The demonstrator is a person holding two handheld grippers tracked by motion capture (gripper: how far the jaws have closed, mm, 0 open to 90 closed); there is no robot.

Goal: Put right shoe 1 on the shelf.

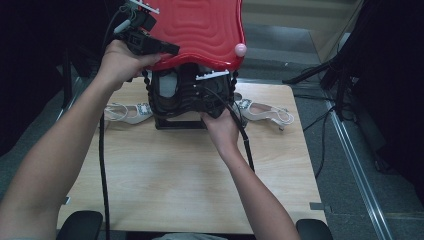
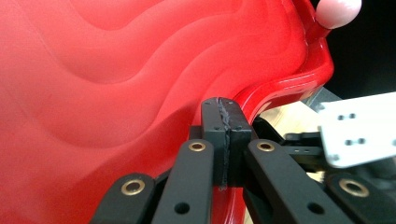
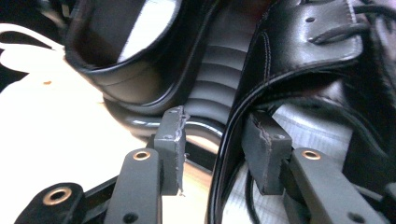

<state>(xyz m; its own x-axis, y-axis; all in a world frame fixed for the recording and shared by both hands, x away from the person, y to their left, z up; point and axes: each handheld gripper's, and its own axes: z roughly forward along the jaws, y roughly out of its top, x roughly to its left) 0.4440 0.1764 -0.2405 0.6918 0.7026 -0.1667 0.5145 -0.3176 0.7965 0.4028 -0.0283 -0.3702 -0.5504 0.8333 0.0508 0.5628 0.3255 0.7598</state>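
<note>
High view: a glossy red lid [image 1: 200,30] with rippled, wavy relief and a pale pink knob [image 1: 240,49] is held raised over a black case [image 1: 187,97] on the pale wooden bench [image 1: 165,175]. The left gripper [image 2: 223,135] has its fingers pressed together on the lid's curved rim. The right gripper [image 3: 217,149] has its fingers apart, a stitched black leather edge [image 3: 233,116] standing between them unpressed. White sandals [image 1: 265,112] lie partly hidden behind the case.
</note>
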